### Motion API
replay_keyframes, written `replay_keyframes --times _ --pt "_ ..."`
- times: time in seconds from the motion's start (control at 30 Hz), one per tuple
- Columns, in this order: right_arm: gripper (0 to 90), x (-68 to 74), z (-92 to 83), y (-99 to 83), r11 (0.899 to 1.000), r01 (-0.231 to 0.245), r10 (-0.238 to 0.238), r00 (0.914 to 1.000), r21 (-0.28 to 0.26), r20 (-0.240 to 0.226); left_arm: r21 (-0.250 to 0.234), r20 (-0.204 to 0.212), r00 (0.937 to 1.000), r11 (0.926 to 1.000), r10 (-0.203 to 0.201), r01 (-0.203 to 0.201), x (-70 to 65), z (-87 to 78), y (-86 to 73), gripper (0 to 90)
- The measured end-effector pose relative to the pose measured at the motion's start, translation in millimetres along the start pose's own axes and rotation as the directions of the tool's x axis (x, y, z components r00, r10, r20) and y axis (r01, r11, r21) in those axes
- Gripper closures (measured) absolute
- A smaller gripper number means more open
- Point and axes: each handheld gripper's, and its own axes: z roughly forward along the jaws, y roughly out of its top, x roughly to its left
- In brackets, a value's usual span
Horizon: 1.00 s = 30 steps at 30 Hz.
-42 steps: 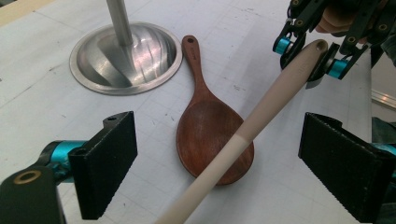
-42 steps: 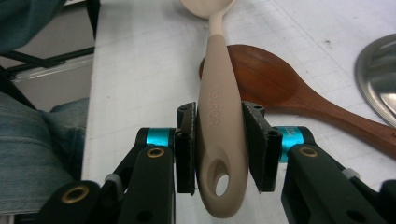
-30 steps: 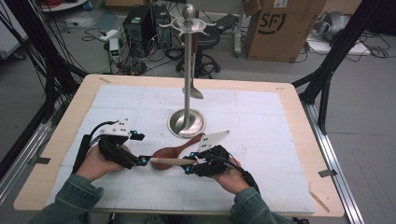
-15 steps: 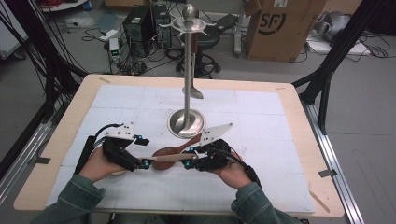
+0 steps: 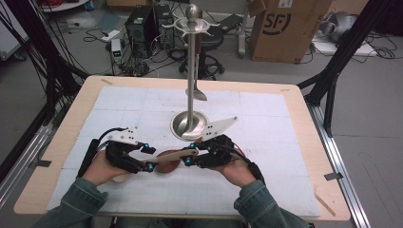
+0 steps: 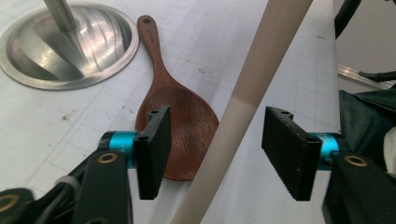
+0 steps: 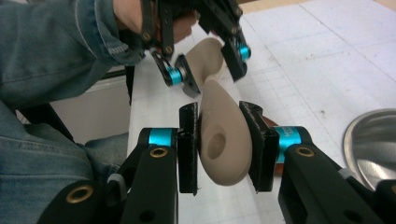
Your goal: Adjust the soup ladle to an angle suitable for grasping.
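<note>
White gridded mat (image 5: 266,142); "SF" is read on the cardboard box (image 5: 280,26) behind.
Pale spoon (image 7: 219,135) is clamped level by the right gripper (image 7: 218,144); left gripper (image 6: 212,149) jaws, just closing, are held apart around its handle.

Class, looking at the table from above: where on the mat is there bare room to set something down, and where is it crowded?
Free: the mat right of the stand's base, and the far-left part beside it. Crowded: the near middle, where both tools, the pale utensil and dark wooden spoon meet.

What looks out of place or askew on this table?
Nothing is spilled or damaged. A dark wooden spoon lies flat by the stand's base instead of hanging. The right gripper holds a pale utensil above the mat.
</note>
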Motion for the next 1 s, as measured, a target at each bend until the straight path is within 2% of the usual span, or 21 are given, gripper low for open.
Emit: replay_keyframes --times 0.17,0.27,0.4,0.63,0.83,1.0 --pt "69.4 0.5 -0.3 2.5 1.000 0.000 0.000 1.0000 -0.011 -0.003 0.008 0.022 0.9997 1.0000 -0.004 0.004 -0.1 2.7 -0.8 51.5" --pt "69.6 0.2 -1.3 3.6 1.000 -0.007 0.006 0.9999 -0.025 -0.009 0.008 0.040 0.9992 0.9999 -0.010 0.010 0.2 3.5 -1.3 59.0" --pt "69.9 -0.1 -3.4 6.3 0.999 -0.009 0.008 0.9998 -0.039 -0.018 0.012 0.051 0.9987 0.9999 0.002 -0.003 0.0 3.2 -1.3 67.3" --pt "69.5 -2.8 -3.5 6.9 0.996 -0.051 0.049 0.9984 -0.068 -0.027 0.007 0.043 0.9988 0.9997 0.022 -0.022 -1.8 1.9 0.0 70.2" --pt "60.1 -6.9 -2.2 5.2 0.990 -0.090 0.090 0.9959 -0.104 -0.003 0.015 0.082 0.9958 0.9990 0.040 -0.042 -5.8 4.3 3.0 74.9" --pt "58.3 -7.9 -0.6 2.3 0.987 -0.110 0.112 0.9937 -0.118 0.010 -0.002 0.084 0.9950 0.9986 0.053 -0.053 -6.5 2.3 5.8 77.3"
